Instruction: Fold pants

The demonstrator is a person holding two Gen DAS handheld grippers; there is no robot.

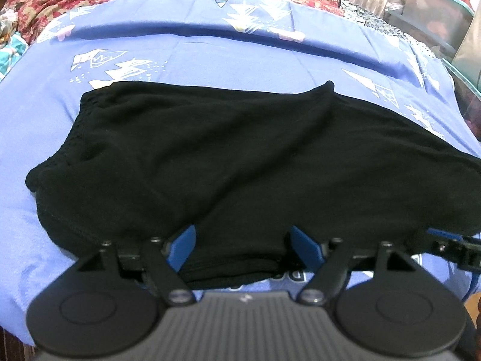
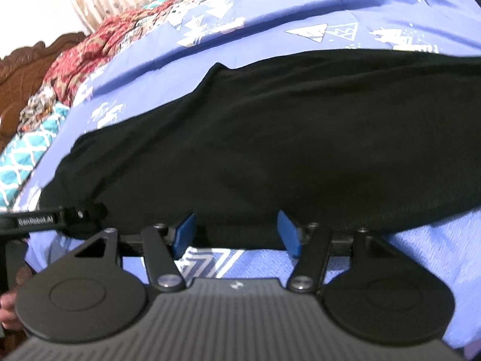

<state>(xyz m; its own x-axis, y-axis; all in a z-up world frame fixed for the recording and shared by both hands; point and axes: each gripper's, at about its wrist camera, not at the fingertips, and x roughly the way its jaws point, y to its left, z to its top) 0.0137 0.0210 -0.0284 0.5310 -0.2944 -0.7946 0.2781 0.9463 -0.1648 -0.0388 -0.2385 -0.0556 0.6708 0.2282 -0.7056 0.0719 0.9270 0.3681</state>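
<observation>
a bed [image 1: 45, 156] with a blue sheet fills both views. black pants [image 1: 210, 156] lie flat across mid-frame, likely laid out for folding. left tongs [image 1: 244, 248] and right tongs [image 2: 237, 234] stand released, straddling the near hem without pinching it. the dark cloth hides its layers; the legs run off frame.

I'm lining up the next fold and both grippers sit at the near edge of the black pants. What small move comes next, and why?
Probably close both grippers on the near edge. The left gripper and right gripper each stand open with the hem of the black pants between their blue fingers, not pinched. The cloth lies flat on the blue bedsheet, so a grip must come before any lift.
</observation>
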